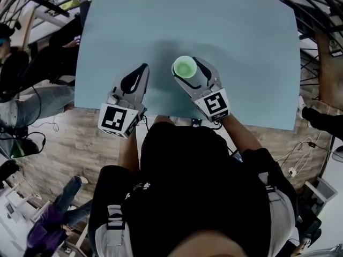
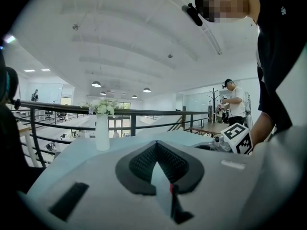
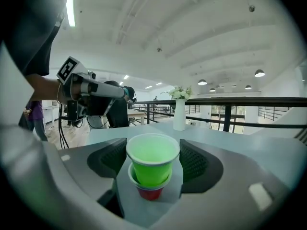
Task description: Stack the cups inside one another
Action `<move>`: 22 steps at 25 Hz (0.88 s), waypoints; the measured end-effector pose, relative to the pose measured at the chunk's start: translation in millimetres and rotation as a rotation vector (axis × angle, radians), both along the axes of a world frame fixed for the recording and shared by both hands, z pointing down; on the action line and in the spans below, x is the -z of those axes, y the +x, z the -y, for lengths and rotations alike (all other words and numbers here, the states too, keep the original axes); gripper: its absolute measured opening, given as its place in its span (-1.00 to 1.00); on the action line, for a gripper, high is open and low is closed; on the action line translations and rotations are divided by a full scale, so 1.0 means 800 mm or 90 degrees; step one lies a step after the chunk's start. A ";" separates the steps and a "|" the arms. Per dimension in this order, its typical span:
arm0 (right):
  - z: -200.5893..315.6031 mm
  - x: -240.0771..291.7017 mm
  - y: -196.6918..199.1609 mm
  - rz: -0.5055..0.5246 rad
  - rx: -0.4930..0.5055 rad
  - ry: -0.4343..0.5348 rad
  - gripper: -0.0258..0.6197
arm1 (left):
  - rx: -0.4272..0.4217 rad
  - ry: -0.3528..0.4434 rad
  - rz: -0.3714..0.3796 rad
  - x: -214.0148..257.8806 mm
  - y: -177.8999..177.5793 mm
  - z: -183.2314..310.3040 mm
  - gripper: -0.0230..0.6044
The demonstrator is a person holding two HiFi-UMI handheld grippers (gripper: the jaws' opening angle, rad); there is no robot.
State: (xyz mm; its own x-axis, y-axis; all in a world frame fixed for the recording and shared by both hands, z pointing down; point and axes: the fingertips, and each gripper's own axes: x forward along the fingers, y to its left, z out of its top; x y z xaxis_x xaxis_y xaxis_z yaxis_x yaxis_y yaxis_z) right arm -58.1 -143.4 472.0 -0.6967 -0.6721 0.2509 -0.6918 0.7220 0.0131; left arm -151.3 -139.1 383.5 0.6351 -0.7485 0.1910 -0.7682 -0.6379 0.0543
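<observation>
cups: green cup (image 3: 152, 159) nested upright in red cup (image 3: 150, 193) on worktop (image 1: 241, 47) | right gripper (image 3: 152, 163): fingers either side of the stack, apparently grasping the green rim | left gripper (image 2: 157, 150): fingers clenched, empty, just left of stack

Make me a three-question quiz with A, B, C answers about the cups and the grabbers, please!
1. Where is the green cup?
A. under the red cup
B. sitting inside the red cup
C. far away from the red cup

2. What colour is the bottom cup of the stack?
A. blue
B. yellow
C. red

3. How are the left gripper's jaws?
A. closed together with nothing between them
B. wide open
C. holding a cup

Answers:
1 B, the right gripper view shows the green cup nested in the red one.
2 C, red peeks out below the green cup.
3 A, the left gripper view shows its pads meeting, with nothing held.
</observation>
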 end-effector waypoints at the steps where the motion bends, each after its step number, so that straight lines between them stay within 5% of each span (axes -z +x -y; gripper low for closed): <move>1: 0.000 -0.004 -0.001 -0.002 -0.001 -0.004 0.18 | 0.002 -0.002 0.001 0.000 -0.001 -0.001 -0.98; 22: -0.003 -0.060 -0.007 -0.047 0.003 -0.049 0.20 | 0.009 -0.014 0.004 -0.004 -0.016 -0.007 -0.98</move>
State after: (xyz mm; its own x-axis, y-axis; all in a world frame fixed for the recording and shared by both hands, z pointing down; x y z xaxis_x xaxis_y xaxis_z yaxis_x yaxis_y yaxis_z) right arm -64.1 -141.0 519.6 -0.6767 -0.6460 0.3532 -0.6881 0.7255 0.0084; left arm -163.8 -133.6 386.9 0.6238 -0.7525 0.2112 -0.7770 -0.6262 0.0636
